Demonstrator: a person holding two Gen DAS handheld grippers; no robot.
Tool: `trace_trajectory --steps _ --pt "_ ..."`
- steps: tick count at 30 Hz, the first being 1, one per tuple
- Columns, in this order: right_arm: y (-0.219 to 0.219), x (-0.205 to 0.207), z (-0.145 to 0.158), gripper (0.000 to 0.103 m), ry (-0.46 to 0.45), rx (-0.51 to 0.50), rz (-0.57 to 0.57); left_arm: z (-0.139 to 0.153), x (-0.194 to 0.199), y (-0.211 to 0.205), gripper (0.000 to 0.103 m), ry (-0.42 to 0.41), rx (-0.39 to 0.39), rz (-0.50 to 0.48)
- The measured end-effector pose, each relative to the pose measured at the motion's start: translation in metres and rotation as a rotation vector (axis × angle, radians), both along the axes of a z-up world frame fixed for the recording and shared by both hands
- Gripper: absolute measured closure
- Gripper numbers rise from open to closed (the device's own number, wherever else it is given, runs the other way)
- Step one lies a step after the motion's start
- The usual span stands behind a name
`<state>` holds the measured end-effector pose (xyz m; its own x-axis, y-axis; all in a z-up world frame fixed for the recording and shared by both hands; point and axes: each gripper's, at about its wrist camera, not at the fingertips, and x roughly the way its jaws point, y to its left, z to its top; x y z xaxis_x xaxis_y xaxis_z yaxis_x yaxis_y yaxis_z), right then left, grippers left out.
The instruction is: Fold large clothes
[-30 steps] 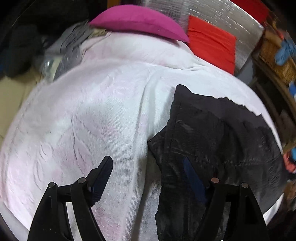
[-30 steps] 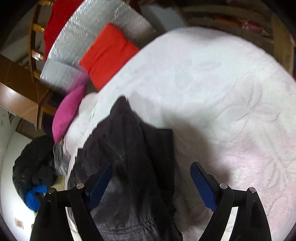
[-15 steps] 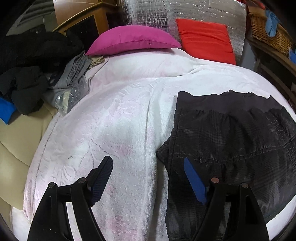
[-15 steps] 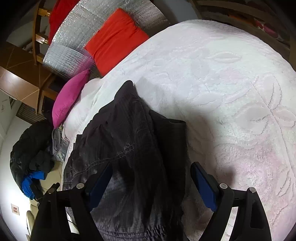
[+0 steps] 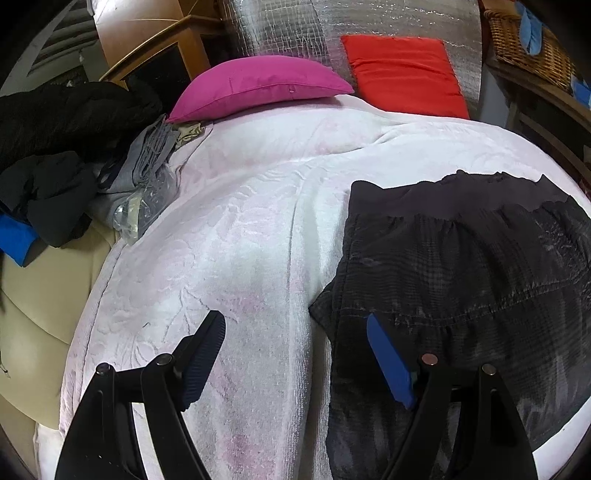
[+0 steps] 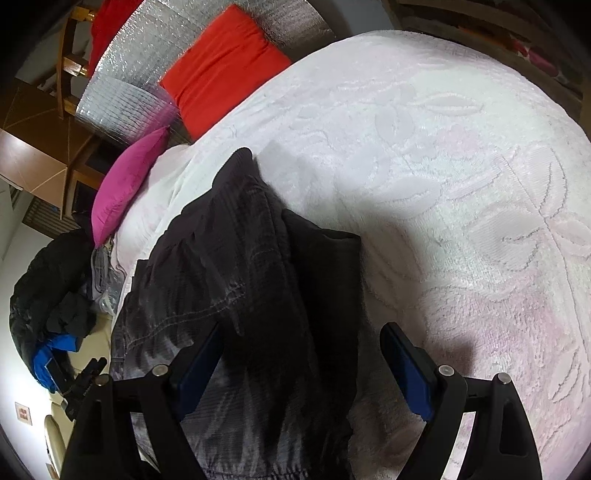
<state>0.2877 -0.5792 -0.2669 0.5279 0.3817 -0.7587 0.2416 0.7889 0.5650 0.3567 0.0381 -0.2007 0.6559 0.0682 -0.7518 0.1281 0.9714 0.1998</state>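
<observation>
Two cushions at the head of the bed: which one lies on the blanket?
The pink cushion: its lower edge rests on the white blanket. The red cushion stands behind the blanket against the silver foil panel.

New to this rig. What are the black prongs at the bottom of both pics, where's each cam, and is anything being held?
There is no robot here: a person holds one two-finger tool in each hand, and a fisheye camera on each looks forward along its fingers. The black prongs with blue pads are those fingers.

The left wrist view shows the left hand-held gripper, open over the white bedspread, with its right finger above the dark garment. The right wrist view shows the right hand-held gripper, also open, straddling the same dark garment.

Neither holds anything. The garment lies partly folded on the bedspread. A magenta pillow and a red cushion sit at the far end, with a clothes pile to the left.
</observation>
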Motion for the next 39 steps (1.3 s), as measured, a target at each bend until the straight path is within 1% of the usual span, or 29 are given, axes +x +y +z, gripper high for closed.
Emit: trace_trajectory --steps 4,14,17,19,20,22,23,24,26,27,28,31,34,36,37,38,39 --pt "0.0 0.003 -0.005 0.015 0.014 -0.01 0.01 -0.002 0.001 -0.005 0.024 0.005 0.01 -0.013" --pt "-0.003 0.006 -0.012 0.015 0.012 -0.001 0.022 -0.009 0.006 -0.016 0.024 0.021 0.034 -0.043" --pt "-0.004 0.007 -0.014 0.015 0.007 0.018 0.029 -0.013 0.007 -0.021 0.023 0.034 0.049 -0.058" --pt "-0.002 0.009 -0.015 0.015 0.002 0.037 0.043 -0.017 0.009 -0.022 0.023 0.053 0.044 -0.068" --pt "-0.001 0.01 -0.016 0.015 -0.001 0.048 0.05 -0.019 0.011 -0.022 0.023 0.078 0.019 -0.082" --pt "0.003 0.013 -0.019 0.015 -0.003 0.11 0.083 -0.025 0.015 -0.02 0.023 0.14 -0.047 -0.112" --pt "0.005 0.015 -0.02 0.014 -0.001 0.106 0.088 -0.029 0.019 -0.018 0.023 0.194 -0.111 -0.138" --pt "0.009 0.016 -0.019 0.014 -0.005 0.094 0.096 -0.033 0.023 -0.014 0.023 0.251 -0.198 -0.164" --pt "0.014 0.018 -0.02 0.014 -0.017 0.136 0.117 -0.04 0.029 -0.007 0.021 0.342 -0.342 -0.182" --pt "0.016 0.019 -0.022 0.014 -0.023 0.197 0.131 -0.043 0.032 -0.004 0.018 0.371 -0.386 -0.182" --pt "0.021 0.021 -0.024 0.014 -0.021 0.228 0.152 -0.044 0.033 -0.003 0.017 0.384 -0.41 -0.193" --pt "0.035 0.024 -0.024 0.012 -0.027 0.202 0.191 -0.049 0.035 -0.007 0.014 0.415 -0.482 -0.247" --pt "0.041 0.026 -0.024 0.012 -0.045 0.282 0.193 -0.047 0.031 -0.018 0.014 0.413 -0.524 -0.306" --pt "0.049 0.027 -0.022 0.014 -0.044 0.239 0.198 -0.044 0.03 -0.02 0.014 0.405 -0.581 -0.321" --pt "0.056 0.027 -0.021 0.016 -0.037 0.199 0.207 -0.043 0.031 -0.02 0.015 0.4 -0.606 -0.325" --pt "0.06 0.027 -0.02 0.02 -0.038 0.172 0.21 -0.041 0.031 -0.02 0.019 0.391 -0.636 -0.327" --pt "0.062 0.027 -0.018 0.025 -0.042 0.156 0.212 -0.039 0.03 -0.021 0.03 0.379 -0.651 -0.329"
